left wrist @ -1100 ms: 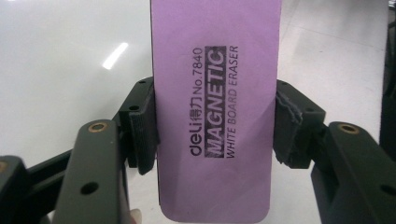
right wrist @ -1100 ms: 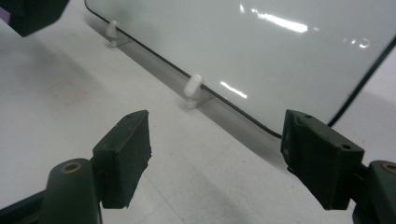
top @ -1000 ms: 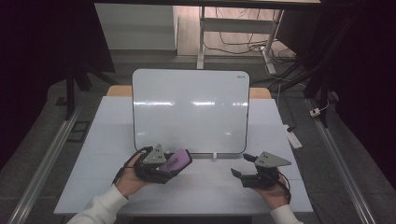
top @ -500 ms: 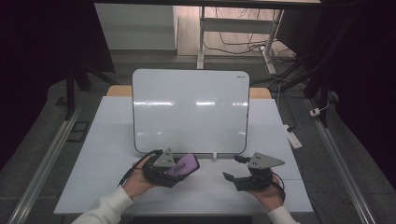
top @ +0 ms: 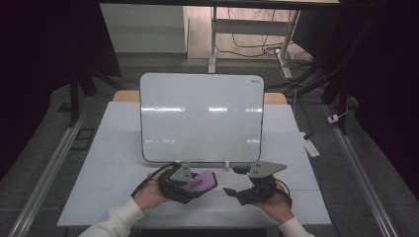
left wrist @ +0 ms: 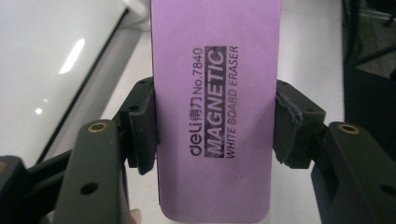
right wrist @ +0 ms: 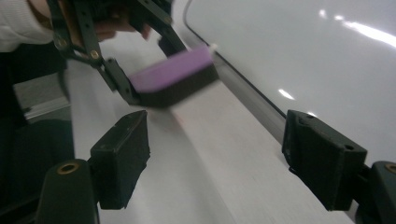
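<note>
Eraser [top: 201,180] – purple top, dark underside – sits lower centre of the high view, just left of midline, clamped across its width in the left gripper [top: 190,183]. Left hand [top: 150,193] comes in from the bottom left edge, white sleeve showing. Eraser is just in front of the whiteboard's lower edge, near it; whether it rests on the table I cannot tell.

Left gripper view: eraser [left wrist: 215,107] runs up the middle of the frame, label "deli No.7840 MAGNETIC WHITE BOARD ERASER" reading sideways. Both pads press its long sides – one pad [left wrist: 142,135] at left, the other at right. Firm grasp. Whiteboard [left wrist: 51,60] fills the upper left, table [left wrist: 313,60] the upper right.

Whiteboard [top: 201,117] stands mid-frame in the high view, blank, glare streaks across it, on the white table [top: 113,143].

Right gripper [top: 237,183] is lower centre-right in the high view, just beside the eraser, apart from it, right hand [top: 274,205] under it. Right gripper view: jaws spread wide, nothing between them but bare table [right wrist: 219,172]; they have just been opening further. Eraser [right wrist: 173,79] sits upper centre-left there, blurred, held by the left gripper [right wrist: 135,93]; whiteboard [right wrist: 303,51] in the upper right.
</note>
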`<control>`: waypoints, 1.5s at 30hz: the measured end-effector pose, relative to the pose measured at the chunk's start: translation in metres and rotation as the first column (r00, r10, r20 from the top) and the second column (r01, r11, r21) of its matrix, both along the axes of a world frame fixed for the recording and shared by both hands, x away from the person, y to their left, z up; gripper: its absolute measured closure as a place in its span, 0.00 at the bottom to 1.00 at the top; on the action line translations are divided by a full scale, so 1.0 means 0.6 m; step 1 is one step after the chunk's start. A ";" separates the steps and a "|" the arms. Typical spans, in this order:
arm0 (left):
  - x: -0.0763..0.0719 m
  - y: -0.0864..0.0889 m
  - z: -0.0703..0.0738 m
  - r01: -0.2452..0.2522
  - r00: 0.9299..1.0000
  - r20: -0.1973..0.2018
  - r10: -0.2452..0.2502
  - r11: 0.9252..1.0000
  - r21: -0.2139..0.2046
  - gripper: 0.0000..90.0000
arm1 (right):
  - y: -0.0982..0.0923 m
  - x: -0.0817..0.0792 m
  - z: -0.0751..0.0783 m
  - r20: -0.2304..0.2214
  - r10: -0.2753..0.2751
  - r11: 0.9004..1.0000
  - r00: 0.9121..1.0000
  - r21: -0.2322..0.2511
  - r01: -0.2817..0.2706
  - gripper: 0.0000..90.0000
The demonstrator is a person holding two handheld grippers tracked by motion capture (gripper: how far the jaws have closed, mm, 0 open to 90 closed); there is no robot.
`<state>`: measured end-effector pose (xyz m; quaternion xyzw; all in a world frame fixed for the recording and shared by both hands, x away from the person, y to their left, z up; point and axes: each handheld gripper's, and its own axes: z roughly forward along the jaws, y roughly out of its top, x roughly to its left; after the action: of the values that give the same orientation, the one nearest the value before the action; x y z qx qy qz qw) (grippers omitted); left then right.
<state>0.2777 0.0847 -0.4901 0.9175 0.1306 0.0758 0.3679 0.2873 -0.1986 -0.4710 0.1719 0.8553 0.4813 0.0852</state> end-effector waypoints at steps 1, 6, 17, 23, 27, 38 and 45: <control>-0.001 -0.001 0.000 0.012 1.000 -0.002 -0.012 1.000 -0.001 0.45 | 0.007 0.002 0.001 -0.009 0.017 1.000 1.000 -0.003 -0.017 0.25; -0.004 -0.006 -0.001 0.057 0.998 0.000 -0.057 0.998 0.013 0.45 | 0.034 0.012 0.002 -0.043 0.093 0.995 0.995 -0.033 -0.094 0.27; -0.008 -0.009 0.000 0.107 0.994 0.010 -0.107 0.994 0.009 0.45 | 0.064 0.021 -0.003 -0.127 0.201 0.976 0.971 -0.053 -0.209 0.32; -0.009 -0.009 0.001 0.107 0.994 0.019 -0.107 0.994 0.000 0.45 | 0.066 0.017 -0.002 -0.129 0.229 0.970 0.965 -0.047 -0.237 0.43; -0.011 -0.004 0.005 0.051 0.997 0.062 -0.050 0.999 -0.019 0.40 | 0.062 0.018 0.001 -0.129 0.191 0.980 0.973 -0.028 -0.196 0.44; -0.036 0.006 0.017 -0.122 0.966 0.224 0.131 0.991 -0.056 0.33 | 0.051 0.032 -0.005 -0.204 0.011 0.999 0.979 0.049 -0.001 0.44; -0.044 -0.002 0.015 -0.161 0.939 0.298 0.171 0.985 -0.060 0.38 | 0.047 0.037 -0.006 -0.304 -0.044 0.988 0.952 0.125 0.086 0.44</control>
<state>0.2515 0.0837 -0.4811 0.8743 0.1509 0.2438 0.3917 0.3096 -0.1703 -0.4746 0.2766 0.8171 0.5041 -0.0418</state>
